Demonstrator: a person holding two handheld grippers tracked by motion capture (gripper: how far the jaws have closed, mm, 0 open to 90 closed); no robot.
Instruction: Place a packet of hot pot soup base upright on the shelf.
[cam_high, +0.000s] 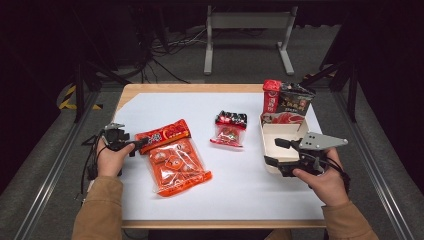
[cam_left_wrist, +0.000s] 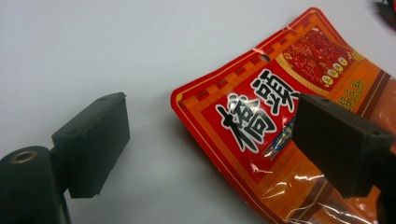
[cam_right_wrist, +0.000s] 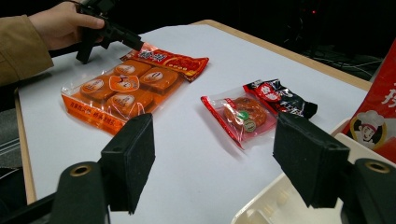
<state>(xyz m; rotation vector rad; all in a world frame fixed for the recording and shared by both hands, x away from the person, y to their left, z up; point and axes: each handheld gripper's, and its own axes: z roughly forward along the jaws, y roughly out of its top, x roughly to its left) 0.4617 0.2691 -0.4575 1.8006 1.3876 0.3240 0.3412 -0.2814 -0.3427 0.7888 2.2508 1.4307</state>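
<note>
Orange snack pack (cam_high: 174, 156): near counter's left edge.
Left gripper (cam_left_wrist: 210, 140): fingers wide, straddling its header.
Right gripper (cam_right_wrist: 224, 154): fingers wide, empty.
Risk: slick film slipping free.

The orange snack bag (cam_left_wrist: 280, 116) carries two large black Chinese characters, 橋頭, on its red header, with small yellow characters, too small to read, at two o'clock from them.
</note>
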